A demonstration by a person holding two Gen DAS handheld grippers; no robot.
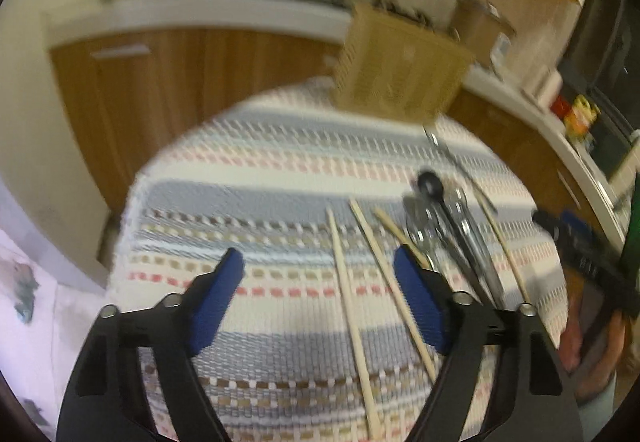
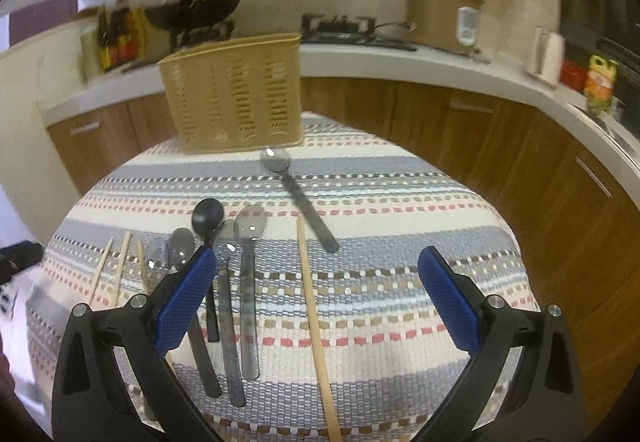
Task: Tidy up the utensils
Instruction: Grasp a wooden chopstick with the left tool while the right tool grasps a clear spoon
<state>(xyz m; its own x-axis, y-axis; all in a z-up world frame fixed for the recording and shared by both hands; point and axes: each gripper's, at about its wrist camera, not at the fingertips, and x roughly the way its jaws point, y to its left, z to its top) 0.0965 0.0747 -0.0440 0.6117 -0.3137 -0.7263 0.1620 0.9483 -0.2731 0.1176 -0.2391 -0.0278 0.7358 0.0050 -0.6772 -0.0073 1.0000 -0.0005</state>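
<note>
In the left wrist view, which is blurred, the left gripper [image 1: 318, 282] hangs over a striped woven cloth [image 1: 280, 170] spread on the table. Its jaws stand fairly wide with nothing between the blue pads [image 1: 218, 300]. A tan slotted utensil holder [image 1: 400, 70] stands upright at the far edge of the cloth. Nearer than the holder and to its right lies a cluster of metal spoons [image 1: 452, 226] with one black spoon [image 1: 429, 184] among them. Left of that cluster lie two pale chopsticks [image 1: 348, 290], side by side and slightly apart; the right jaw overlaps the end of a third.

In the right wrist view the right gripper [image 2: 318, 288] has its jaws wide apart, gripping nothing. The same holder [image 2: 236, 94] stands at the far side of the cloth [image 2: 400, 202]. Just in front of the holder lies a single metal spoon [image 2: 298, 194], its bowl nearly at the holder's base. Nearer than the holder and to its left lies the spoon cluster [image 2: 248, 282], including the black spoon [image 2: 207, 220]. One long chopstick [image 2: 314, 322] lies right of the cluster, three more [image 2: 120, 266] left of it.
</note>
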